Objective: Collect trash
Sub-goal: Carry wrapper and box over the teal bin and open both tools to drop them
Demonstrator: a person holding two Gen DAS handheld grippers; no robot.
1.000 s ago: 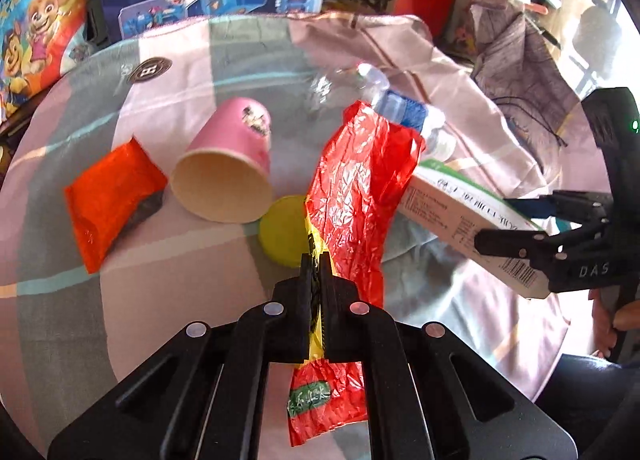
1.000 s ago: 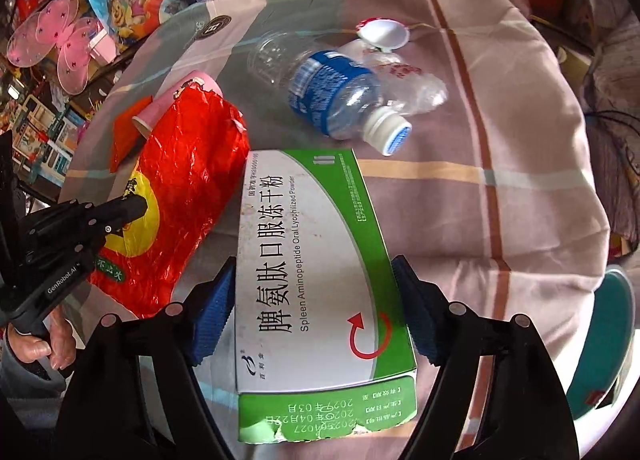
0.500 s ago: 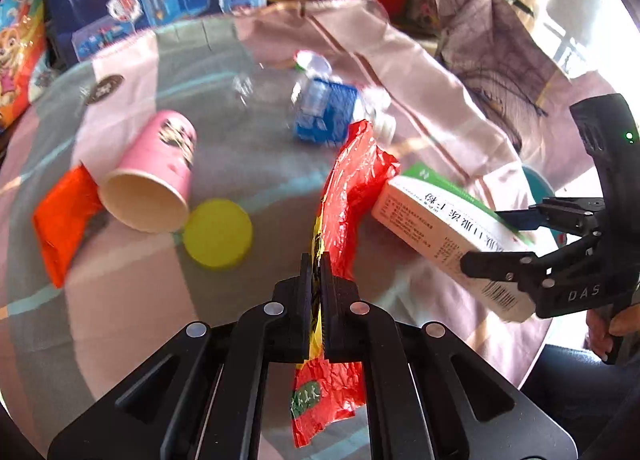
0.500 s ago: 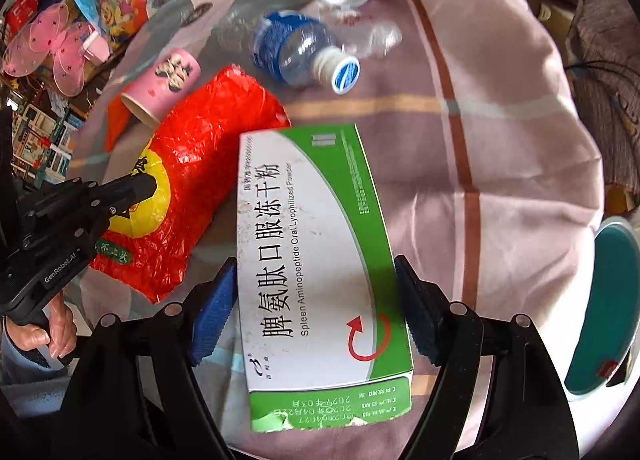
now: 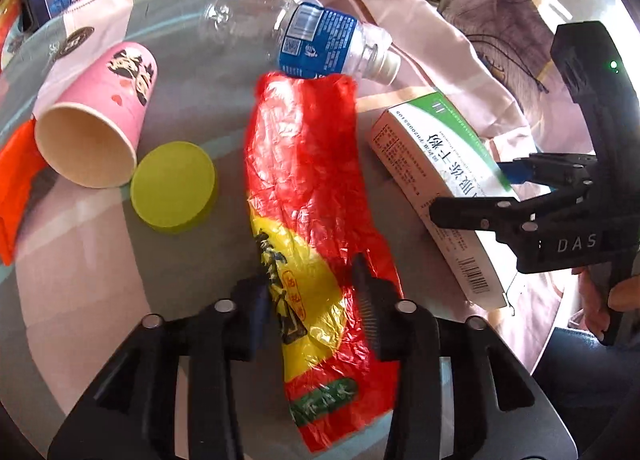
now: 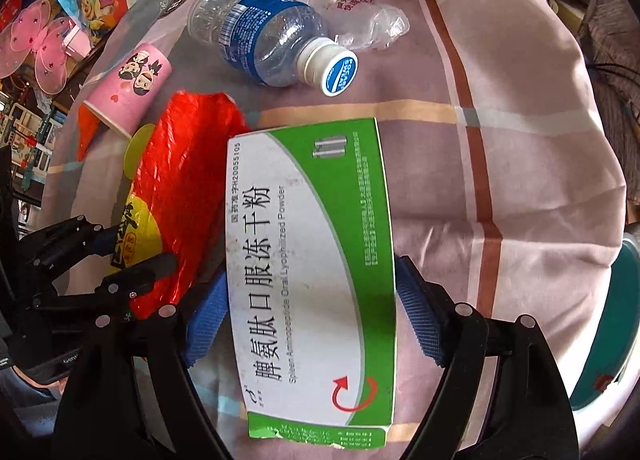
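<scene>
My left gripper point(image 5: 310, 292) gaping around red wrapper point(image 5: 308, 187), long axis running 12 o'clock; right gripper point(image 6: 308, 324) straddling medicine box point(image 6: 308, 260), contact unclear.

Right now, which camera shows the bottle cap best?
Right wrist: the cap faces the lens, blue printed top in full. Left wrist shows the cap only side-on, white edge, top hidden.

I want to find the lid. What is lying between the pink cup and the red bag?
A round yellow lid lies flat between the pink cup and the red bag, touching the cup's rim, clearest in the left wrist view.
</scene>
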